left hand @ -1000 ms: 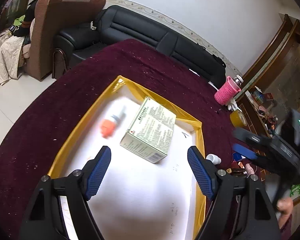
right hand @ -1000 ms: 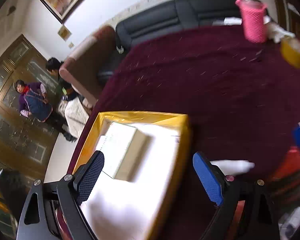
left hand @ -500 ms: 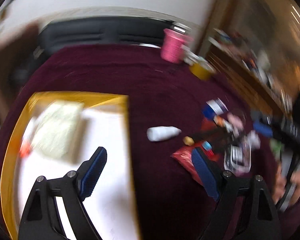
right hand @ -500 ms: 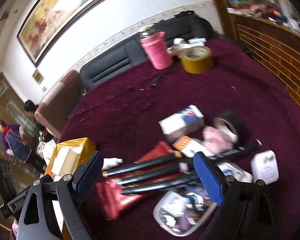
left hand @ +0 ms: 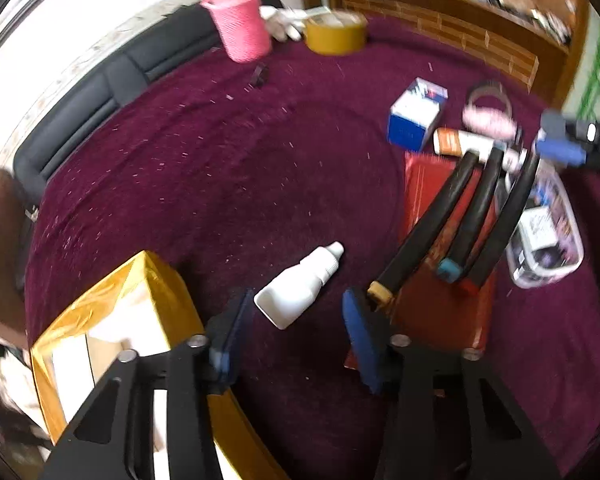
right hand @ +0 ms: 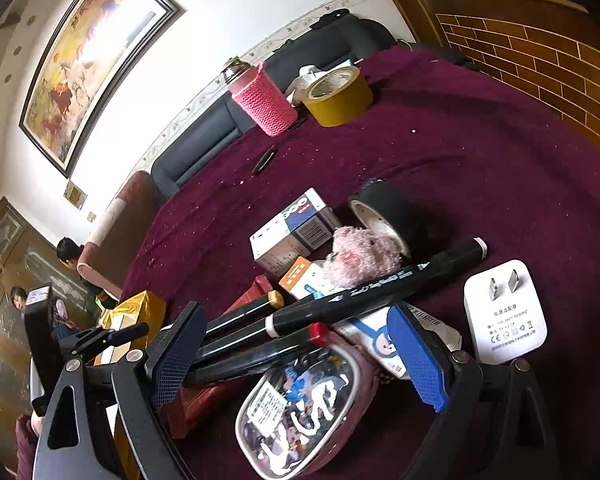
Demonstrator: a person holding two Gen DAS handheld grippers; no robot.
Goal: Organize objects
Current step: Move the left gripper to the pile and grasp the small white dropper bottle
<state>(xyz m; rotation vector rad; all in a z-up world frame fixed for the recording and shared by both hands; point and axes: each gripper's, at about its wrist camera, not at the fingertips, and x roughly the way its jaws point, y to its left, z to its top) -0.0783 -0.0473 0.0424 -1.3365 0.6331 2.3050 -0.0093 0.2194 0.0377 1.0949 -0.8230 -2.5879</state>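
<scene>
The left gripper (left hand: 296,332), jaws just narrowed, hovers with the white bottle (left hand: 300,286) lying just ahead between them, untouched, on the table (left hand: 220,168).

White squeeze bottle (left hand: 300,288) flat on maroon cloth (left hand: 220,168), three black markers (left hand: 464,224) on red packet (left hand: 440,304)

Two hand-held grippers, matte black, built from angular struts with triangular cut-outs. Left gripper (left hand: 296,336): dark blue ribbed pads (left hand: 360,340) on the inner faces, round silver screws (left hand: 198,341) at the finger joints. Right gripper (right hand: 296,360): brighter blue textured pads (right hand: 416,360), same silver screws (right hand: 460,357), same black frame.
</scene>
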